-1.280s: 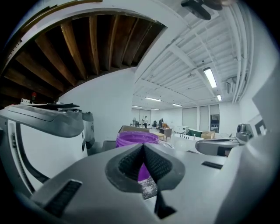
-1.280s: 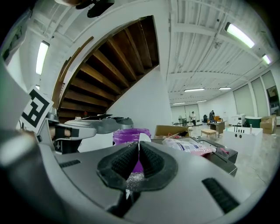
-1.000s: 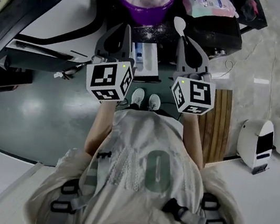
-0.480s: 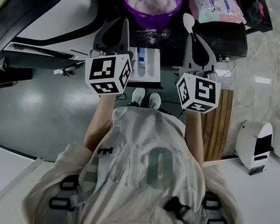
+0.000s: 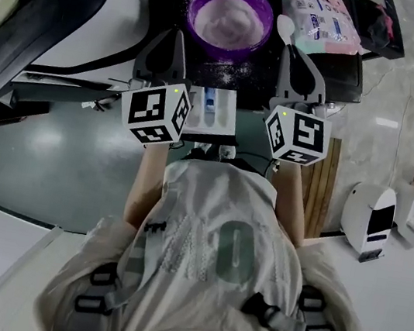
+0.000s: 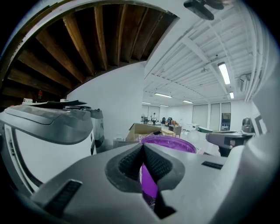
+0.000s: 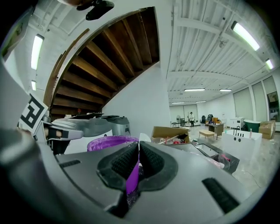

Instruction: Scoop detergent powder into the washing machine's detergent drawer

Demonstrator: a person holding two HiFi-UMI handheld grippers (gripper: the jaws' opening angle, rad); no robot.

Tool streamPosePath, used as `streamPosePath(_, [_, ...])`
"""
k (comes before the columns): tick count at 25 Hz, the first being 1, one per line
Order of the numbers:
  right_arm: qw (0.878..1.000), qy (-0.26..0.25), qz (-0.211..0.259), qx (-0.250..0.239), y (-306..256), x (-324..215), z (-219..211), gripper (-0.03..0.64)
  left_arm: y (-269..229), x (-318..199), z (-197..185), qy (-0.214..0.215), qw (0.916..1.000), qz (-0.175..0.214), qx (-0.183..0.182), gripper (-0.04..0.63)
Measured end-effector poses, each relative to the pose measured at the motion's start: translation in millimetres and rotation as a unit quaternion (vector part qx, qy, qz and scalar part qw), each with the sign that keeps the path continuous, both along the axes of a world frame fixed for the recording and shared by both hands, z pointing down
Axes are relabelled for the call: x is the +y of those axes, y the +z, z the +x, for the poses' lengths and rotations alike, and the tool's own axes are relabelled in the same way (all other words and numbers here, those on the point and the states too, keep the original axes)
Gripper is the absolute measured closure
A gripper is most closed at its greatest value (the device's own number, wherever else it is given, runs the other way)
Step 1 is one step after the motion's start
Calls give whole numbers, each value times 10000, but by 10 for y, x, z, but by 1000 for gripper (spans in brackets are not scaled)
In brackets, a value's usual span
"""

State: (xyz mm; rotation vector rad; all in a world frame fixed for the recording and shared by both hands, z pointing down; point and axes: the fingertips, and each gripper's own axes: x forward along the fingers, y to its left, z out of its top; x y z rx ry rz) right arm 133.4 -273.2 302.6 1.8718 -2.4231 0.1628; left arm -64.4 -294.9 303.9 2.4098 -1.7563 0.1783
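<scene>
**Two shut grippers, spoon poised beside the powder**

Detergent powder (image 5: 229,23) sits in the purple bowl (image 5: 192,26). The white spoon (image 5: 285,28) is just right of the bowl, its handle pinched in the right gripper (image 5: 291,51), likely set for dipping. The detergent drawer (image 5: 224,113) is open nearside of the bowl, ready to receive. The left gripper (image 5: 175,34), left of the bowl, is closed on nothing.

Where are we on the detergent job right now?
Done: the detergent drawer is pulled open and the right gripper is shut on the white spoon. In hand: the spoon is beside the purple bowl of powder. To do: scooping and tipping into the drawer; whether it holds powder yet is unclear. The left gripper is shut, empty.
</scene>
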Motion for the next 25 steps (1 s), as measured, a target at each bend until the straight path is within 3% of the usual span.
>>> streamPosePath(9, [9995, -288, 15, 115, -144, -103, -106, 606, -120, -103, 69, 46, 10000, 7, 46, 575])
streamPosePath(15, [9933, -866, -88, 765, -179, -201, -236, 606, -119, -128, 108, 86, 10000, -9, 18, 575])
streamPosePath(19, [9755, -1561, -504, 1463, -130, -354, -401, 606, -121, -122, 84, 65, 10000, 12, 5, 575])
streamPosePath(25, [9327, -2385, -1323, 2358, 44, -580, -565, 606, -75, -77, 33, 20, 10000, -8, 81, 575])
